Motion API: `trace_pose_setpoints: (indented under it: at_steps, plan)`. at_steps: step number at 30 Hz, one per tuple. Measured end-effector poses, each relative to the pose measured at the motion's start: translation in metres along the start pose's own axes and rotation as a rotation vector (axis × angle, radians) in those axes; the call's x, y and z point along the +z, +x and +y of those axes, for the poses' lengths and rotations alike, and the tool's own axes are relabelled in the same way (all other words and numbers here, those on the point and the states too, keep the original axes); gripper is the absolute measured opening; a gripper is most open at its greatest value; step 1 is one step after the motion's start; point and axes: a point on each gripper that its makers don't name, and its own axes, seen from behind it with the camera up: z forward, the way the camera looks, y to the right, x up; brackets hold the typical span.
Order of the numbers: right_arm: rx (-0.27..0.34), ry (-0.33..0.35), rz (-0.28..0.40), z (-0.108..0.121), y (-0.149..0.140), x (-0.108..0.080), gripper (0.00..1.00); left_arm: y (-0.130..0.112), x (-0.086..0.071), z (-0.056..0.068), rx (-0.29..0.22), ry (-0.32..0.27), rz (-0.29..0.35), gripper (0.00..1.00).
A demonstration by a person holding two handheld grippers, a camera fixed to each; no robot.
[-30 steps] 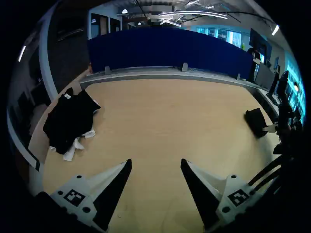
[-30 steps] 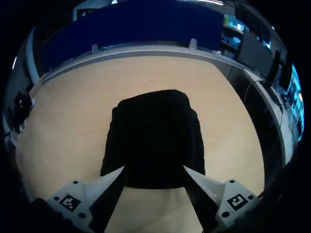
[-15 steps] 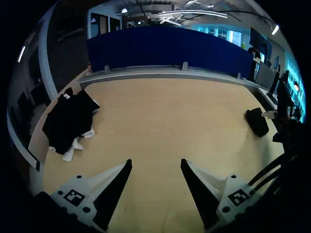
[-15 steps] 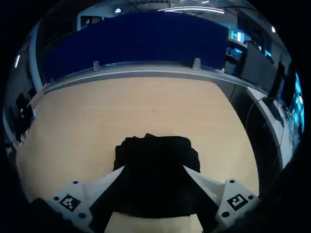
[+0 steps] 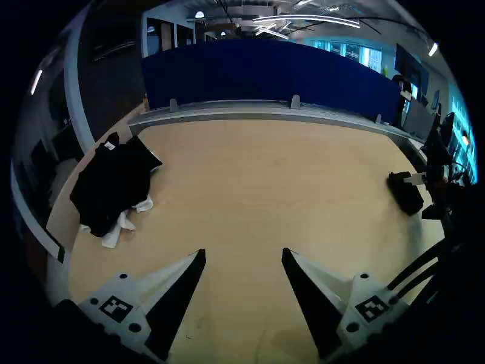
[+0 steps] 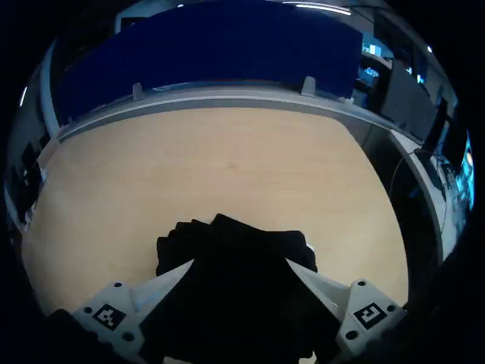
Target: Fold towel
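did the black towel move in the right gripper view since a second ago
Yes. The black towel now lies nearer the camera, farther from the table's far edge, and looks more bunched.

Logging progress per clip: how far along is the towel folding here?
Done: one black towel looks folded into a compact bundle. In hand: it sits between the right tongs; grip unclear. The left tongs are open over bare table. Remaining: the dark pile looks unfolded.
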Motion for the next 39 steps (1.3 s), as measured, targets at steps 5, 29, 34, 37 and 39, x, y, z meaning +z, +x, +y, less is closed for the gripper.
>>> trace_pose_setpoints:
  at_steps: [5,29,34,37,39]
  plan:
    - [-0.002,0.000,-0.003,0.000,-0.003,0.003,0.97,0.000,0.001,0.000,0.000,0.000,-0.001,0.93]
    - [0.006,0.002,0.180,-0.018,0.025,-0.087,0.97,0.012,-0.003,0.003,-0.003,-0.036,0.048,0.93]
    - [0.035,0.014,0.302,-0.035,0.037,-0.118,0.97,0.020,-0.005,0.002,-0.007,-0.047,0.074,0.93]
    - [0.052,0.017,0.374,-0.043,0.044,-0.137,0.97,0.024,-0.006,0.002,-0.008,-0.055,0.089,0.93]
    - [0.061,0.016,0.421,-0.049,0.049,-0.150,0.97,0.027,-0.006,0.003,-0.008,-0.061,0.098,0.93]
